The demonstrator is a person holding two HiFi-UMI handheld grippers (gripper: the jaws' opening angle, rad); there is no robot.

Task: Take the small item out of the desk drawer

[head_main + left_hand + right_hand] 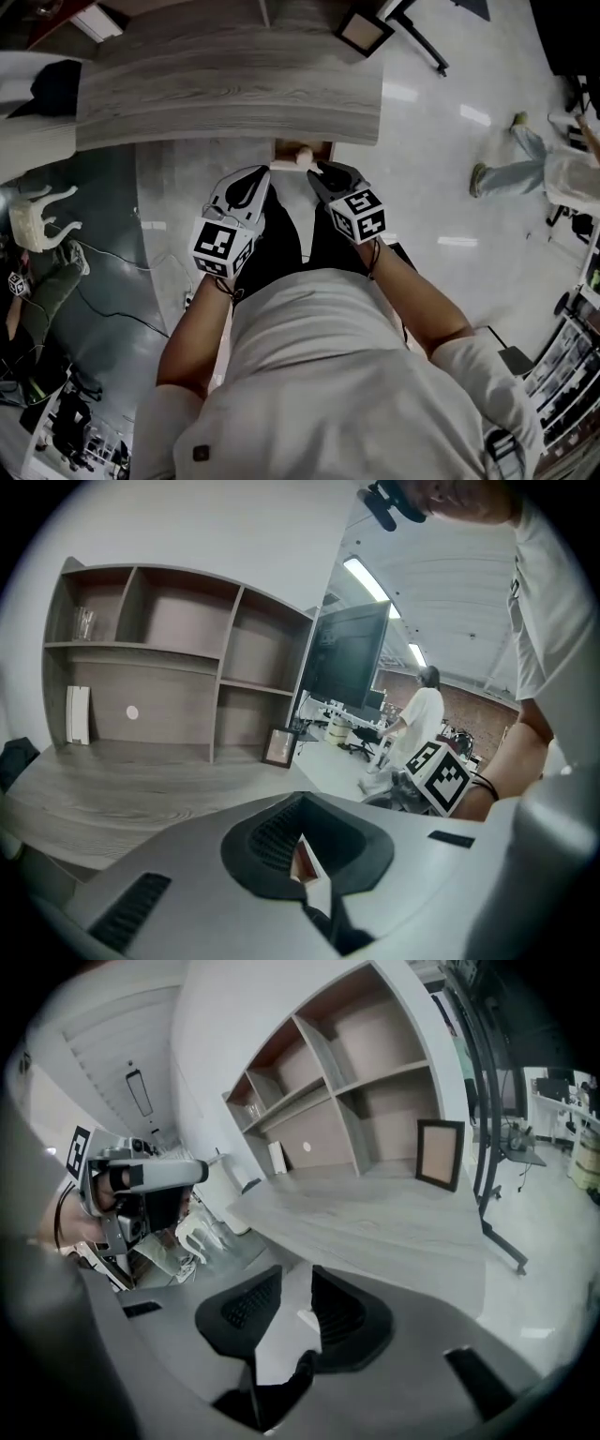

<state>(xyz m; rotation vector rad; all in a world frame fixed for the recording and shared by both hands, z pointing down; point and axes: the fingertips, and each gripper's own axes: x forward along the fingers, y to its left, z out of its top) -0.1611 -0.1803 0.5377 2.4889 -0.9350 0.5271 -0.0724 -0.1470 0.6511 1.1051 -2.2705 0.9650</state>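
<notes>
In the head view a brown drawer front (302,147) with a pale knob (305,157) shows just under the front edge of the grey wooden desk (234,89). The drawer's inside and any small item in it are hidden. My left gripper (262,180) is just left of the knob, its jaws together with nothing held; a sliver of brown and white shows behind its pads (272,841). My right gripper (315,174) is just right of the knob. Its jaws stand apart with nothing between them (295,1279).
A shelf unit (178,658) stands at the desk's back, with a small picture frame (278,746) and a dark monitor (347,653) beside it. A white stool (33,216) stands on the floor at the left. A person (525,164) is off to the right.
</notes>
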